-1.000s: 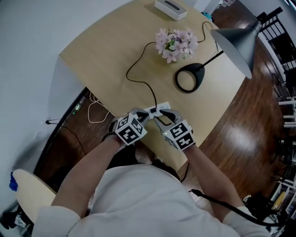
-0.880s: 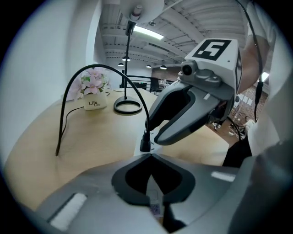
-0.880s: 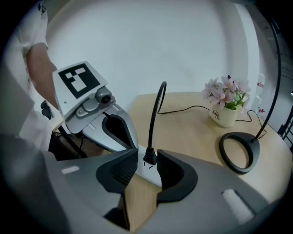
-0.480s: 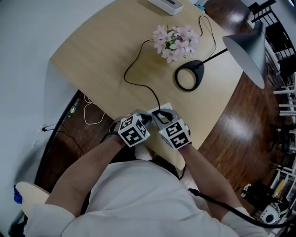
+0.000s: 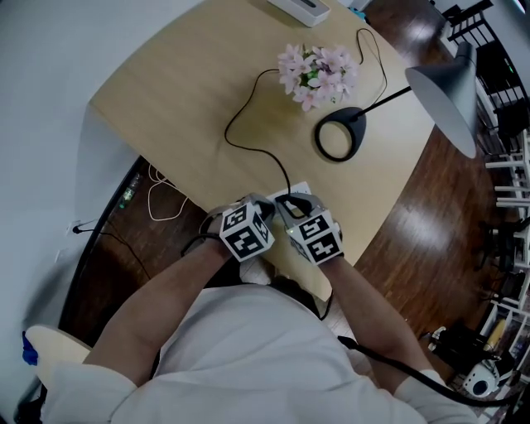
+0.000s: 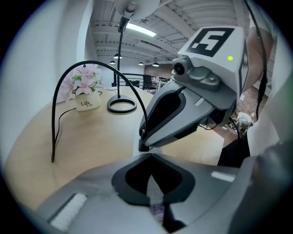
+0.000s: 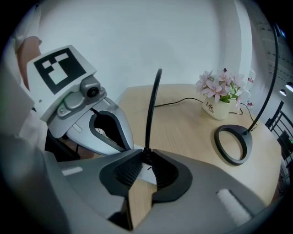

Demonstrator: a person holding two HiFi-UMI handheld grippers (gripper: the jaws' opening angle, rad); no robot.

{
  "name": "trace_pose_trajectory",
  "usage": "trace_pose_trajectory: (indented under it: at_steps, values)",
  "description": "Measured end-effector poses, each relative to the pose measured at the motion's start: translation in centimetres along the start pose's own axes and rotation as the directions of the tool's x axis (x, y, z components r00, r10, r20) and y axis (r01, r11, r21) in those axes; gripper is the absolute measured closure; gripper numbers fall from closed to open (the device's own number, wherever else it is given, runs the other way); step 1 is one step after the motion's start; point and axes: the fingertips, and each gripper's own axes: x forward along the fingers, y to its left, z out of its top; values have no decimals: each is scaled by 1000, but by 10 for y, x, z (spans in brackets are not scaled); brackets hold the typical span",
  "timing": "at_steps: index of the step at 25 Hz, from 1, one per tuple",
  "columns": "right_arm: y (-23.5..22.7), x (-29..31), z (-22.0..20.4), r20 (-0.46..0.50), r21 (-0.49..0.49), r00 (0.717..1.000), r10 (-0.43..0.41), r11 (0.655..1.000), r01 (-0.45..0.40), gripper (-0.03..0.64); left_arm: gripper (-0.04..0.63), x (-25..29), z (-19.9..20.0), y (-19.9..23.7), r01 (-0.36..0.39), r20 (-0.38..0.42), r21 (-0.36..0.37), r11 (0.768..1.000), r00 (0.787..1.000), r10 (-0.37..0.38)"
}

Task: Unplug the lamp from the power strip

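The white power strip [image 5: 300, 190] lies near the table's front edge. The lamp's black plug [image 7: 146, 157] stands in the strip, and its cord [image 5: 236, 142] loops back across the table to the ring base [image 5: 339, 137] of the lamp. My right gripper [image 7: 147, 154] is shut on the plug, with the cord rising straight out of its jaws. My left gripper [image 6: 151, 155] is shut, its tips down on the strip's near end right beside the right gripper [image 5: 286, 201]. Whether the plug's pins are still seated is hidden.
A small pot of pink flowers [image 5: 319, 73] stands behind the lamp base. The grey lamp shade [image 5: 447, 83] hangs over the table's right edge. A white box [image 5: 298, 8] lies at the far edge. Loose cables [image 5: 161, 195] lie on the floor left of the table.
The two grippers have drawn closer together over the strip, the left one shifting a little to the right. The head view has shifted. The plug and strip stay in place.
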Motion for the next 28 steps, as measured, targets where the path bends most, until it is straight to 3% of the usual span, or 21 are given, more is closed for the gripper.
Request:
trace_pose_trajectory:
  at_steps: [4, 10, 15, 22, 28]
  values:
    - [0, -1, 0, -9, 2, 1000, -7, 1000, 7, 548, 595, 2, -1, 0, -15, -30, 28, 1000, 999, 16]
    - [-5, -30, 53, 110, -23, 994, -24, 999, 27, 546, 595, 3, -2, 1, 49, -51, -25, 998, 997, -50]
    - [-24, -46, 40, 81, 0, 996, -46, 999, 46, 546, 594, 2, -3, -1, 64, -44, -29, 998, 997, -65]
    - [-60, -69, -3, -19, 80, 996, -84, 993, 85, 545, 594, 1, -5, -1, 68, -44, -18, 998, 997, -69]
    - [-74, -77, -67, -226, 124, 973, -57, 988, 87, 543, 594, -2, -1, 1, 70, -28, -33, 997, 997, -71]
